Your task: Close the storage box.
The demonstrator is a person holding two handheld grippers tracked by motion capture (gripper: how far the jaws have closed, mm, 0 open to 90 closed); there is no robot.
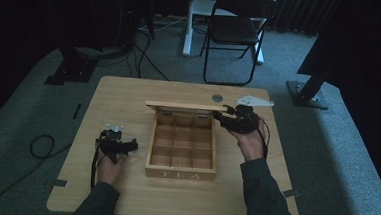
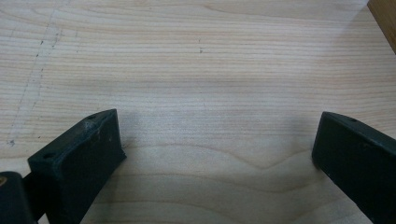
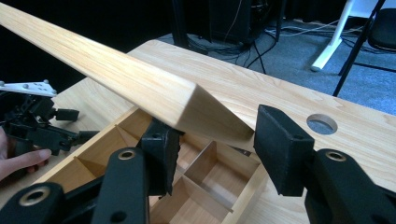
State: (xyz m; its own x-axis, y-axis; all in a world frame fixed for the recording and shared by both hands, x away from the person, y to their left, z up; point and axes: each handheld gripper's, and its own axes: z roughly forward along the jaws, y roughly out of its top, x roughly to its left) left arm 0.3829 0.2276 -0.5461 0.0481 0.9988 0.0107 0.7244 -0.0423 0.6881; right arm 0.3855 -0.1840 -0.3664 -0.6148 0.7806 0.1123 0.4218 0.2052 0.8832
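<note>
Straddling the raised lid (image 3: pixel 140 88) at its corner, my right tongs (image 3: pixel 219 140) have jaws apart on either side of it, not clearly pressing. Below them sits the wooden tea box (image 1: pixel 180 173), its compartments empty. My left tongs (image 2: pixel 217 144) gape wide over bare table (image 2: pixel 196 60), beside the box.

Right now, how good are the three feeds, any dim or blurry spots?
High view: dim, room beyond the table nearly black. Left gripper view: evenly lit, wood grain sharp, soft shadow between the jaws. Right gripper view: bright; the lid is sharp, its own jaws slightly soft.
</note>
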